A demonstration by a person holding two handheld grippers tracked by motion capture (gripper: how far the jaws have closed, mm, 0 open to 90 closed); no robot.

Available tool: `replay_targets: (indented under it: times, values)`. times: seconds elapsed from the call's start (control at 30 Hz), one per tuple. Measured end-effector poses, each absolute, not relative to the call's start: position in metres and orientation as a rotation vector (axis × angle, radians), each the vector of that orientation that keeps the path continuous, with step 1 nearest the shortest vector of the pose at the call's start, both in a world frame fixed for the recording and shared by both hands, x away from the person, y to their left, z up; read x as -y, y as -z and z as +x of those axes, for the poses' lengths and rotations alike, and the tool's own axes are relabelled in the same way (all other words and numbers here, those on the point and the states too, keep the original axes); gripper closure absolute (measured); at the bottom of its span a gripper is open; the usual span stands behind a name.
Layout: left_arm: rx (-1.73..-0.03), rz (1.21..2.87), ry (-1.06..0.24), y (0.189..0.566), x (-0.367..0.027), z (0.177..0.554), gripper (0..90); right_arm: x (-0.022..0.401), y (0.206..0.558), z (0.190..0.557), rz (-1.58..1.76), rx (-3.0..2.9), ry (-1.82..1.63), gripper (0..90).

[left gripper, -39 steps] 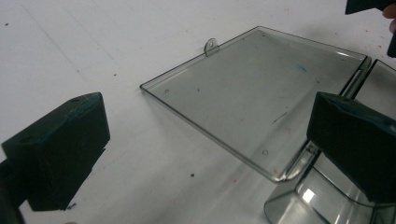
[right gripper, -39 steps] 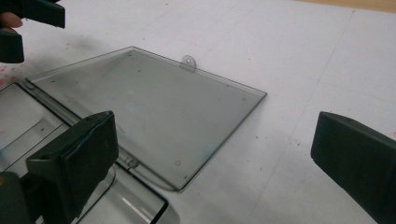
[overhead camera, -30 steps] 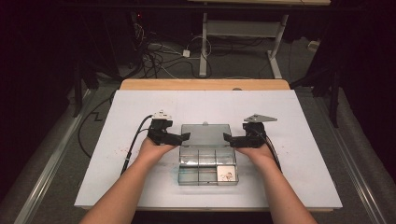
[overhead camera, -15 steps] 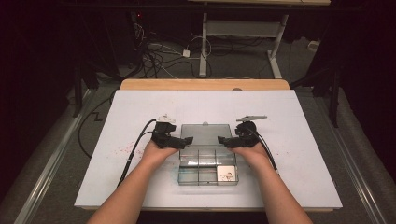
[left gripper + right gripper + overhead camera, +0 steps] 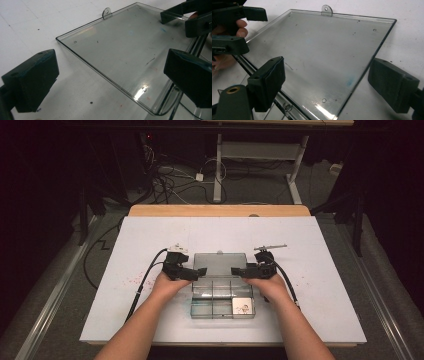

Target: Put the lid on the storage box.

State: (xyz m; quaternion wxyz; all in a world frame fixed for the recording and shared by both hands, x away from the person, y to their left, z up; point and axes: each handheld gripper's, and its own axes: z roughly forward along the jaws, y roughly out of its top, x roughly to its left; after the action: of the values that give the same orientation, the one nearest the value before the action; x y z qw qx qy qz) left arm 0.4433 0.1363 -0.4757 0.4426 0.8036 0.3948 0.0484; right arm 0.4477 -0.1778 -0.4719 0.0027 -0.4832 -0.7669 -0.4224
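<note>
High view: a clear plastic compartment box (image 5: 222, 295) sits near the front edge of the white desk (image 5: 150, 235), midway between its left and right edges, its lid (image 5: 220, 265) swung fully open and lying flat toward the far edge. The left gripper (image 5: 199, 271) and right gripper (image 5: 235, 270) meet the lid's two side edges, probably to swing it shut evenly. One compartment at the box's front right holds a small item too small to identify. Beyond the desk, the dark room shows cables on the floor and a table frame.

Left gripper view: the jaws stand spread, straddling the lid's near corner without touching it; the hanging tab (image 5: 107, 13) marks the lid's far edge.

Right gripper view: the jaws have just been closing yet remain spread, the lid's edge between them, unpinched. The white surface carries small specks.
</note>
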Motion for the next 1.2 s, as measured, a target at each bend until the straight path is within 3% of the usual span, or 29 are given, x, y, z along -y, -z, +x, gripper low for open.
replay_targets:
  times: [0.17,0.47,0.67,0.87,1.2]
  values:
    - [-0.976,1.995,-0.119,0.475,-0.137,0.443,0.0,0.178,0.472,0.446,-1.514,2.415,1.343,16.6]
    - [-0.978,1.958,-0.099,0.475,-0.142,0.438,3.4,0.178,0.465,0.437,-1.524,2.511,1.453,28.7]
    - [-0.919,1.942,-0.073,0.467,-0.141,0.431,26.2,0.178,0.46,0.43,-1.514,2.584,1.517,35.7]
    - [-0.902,1.973,-0.107,0.462,-0.14,0.425,41.7,0.18,0.453,0.422,-1.512,2.637,1.566,45.1]
    - [-0.88,1.976,-0.16,0.453,-0.143,0.418,56.1,0.185,0.445,0.413,-1.487,2.701,1.634,58.4]
